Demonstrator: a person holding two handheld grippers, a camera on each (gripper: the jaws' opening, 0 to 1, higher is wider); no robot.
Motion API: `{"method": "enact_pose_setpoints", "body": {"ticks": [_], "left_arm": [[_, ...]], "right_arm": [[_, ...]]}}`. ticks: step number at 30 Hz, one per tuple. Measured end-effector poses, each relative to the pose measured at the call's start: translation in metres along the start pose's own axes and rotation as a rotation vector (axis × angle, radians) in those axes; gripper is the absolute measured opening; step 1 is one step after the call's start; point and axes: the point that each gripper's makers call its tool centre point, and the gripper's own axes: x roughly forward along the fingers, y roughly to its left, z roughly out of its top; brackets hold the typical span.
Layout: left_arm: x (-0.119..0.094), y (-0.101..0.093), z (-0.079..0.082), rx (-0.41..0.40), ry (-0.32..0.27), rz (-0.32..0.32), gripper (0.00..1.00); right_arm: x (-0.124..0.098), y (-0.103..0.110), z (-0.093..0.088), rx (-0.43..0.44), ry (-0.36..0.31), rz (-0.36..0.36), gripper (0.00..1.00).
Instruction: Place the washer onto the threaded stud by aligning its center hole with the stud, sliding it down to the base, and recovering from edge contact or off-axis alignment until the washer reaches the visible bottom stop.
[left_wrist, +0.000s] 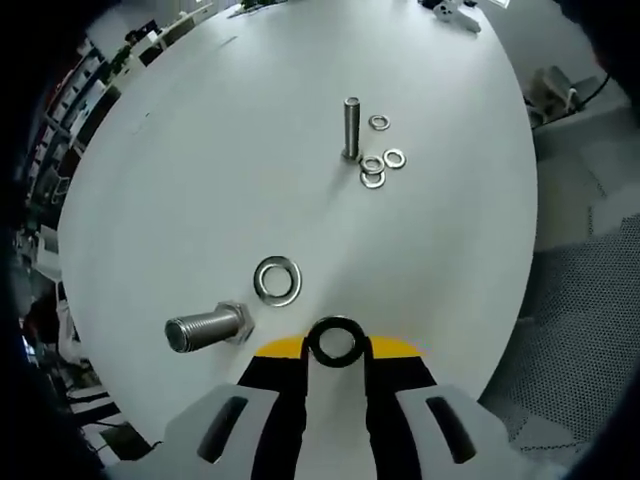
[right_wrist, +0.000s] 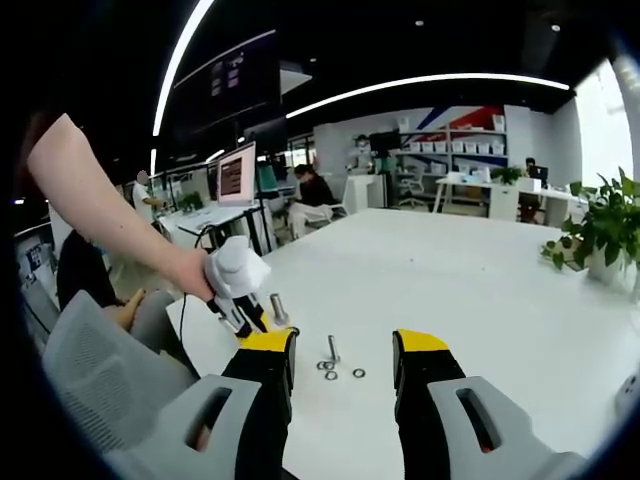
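Note:
An upright threaded stud (left_wrist: 351, 128) stands on the white table (left_wrist: 200, 180), with several small washers (left_wrist: 372, 163) lying at its base. My left gripper (left_wrist: 335, 345) is shut on a dark washer (left_wrist: 335, 341), held well short of the stud. A larger silver washer (left_wrist: 277, 280) lies flat just ahead of the jaws. In the right gripper view, the left gripper (right_wrist: 250, 322) is held by a hand at the left, near the stud (right_wrist: 333, 348) and small washers (right_wrist: 358, 373). My right gripper (right_wrist: 345, 350) stands open with nothing between its yellow-tipped fingers (right_wrist: 420, 345).
A big hex bolt (left_wrist: 208, 327) lies on its side at the near left, also seen as a bolt (right_wrist: 278, 306) beside the left gripper. A white part (left_wrist: 455, 12) sits at the table's far edge. A potted plant (right_wrist: 600, 230) stands at the right. Desks and people fill the background.

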Motion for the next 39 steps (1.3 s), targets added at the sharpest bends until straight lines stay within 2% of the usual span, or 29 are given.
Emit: {"method": "enact_pose_setpoints", "body": {"ticks": [21,29,39], "left_arm": [[-0.034,0.024,0.008,0.050,-0.041,0.061,0.19],[-0.046,0.039,0.014,0.036,-0.069,0.086,0.19],[-0.054,0.064,0.020,0.020,-0.072,0.129,0.19]], "right_arm": [[0.000,0.000,0.000,0.002,0.001,-0.001,0.41],[0.000,-0.001,0.000,0.002,-0.002,-0.003,0.41],[0.000,-0.002,0.000,0.007,-0.003,-0.007,0.42]]}}
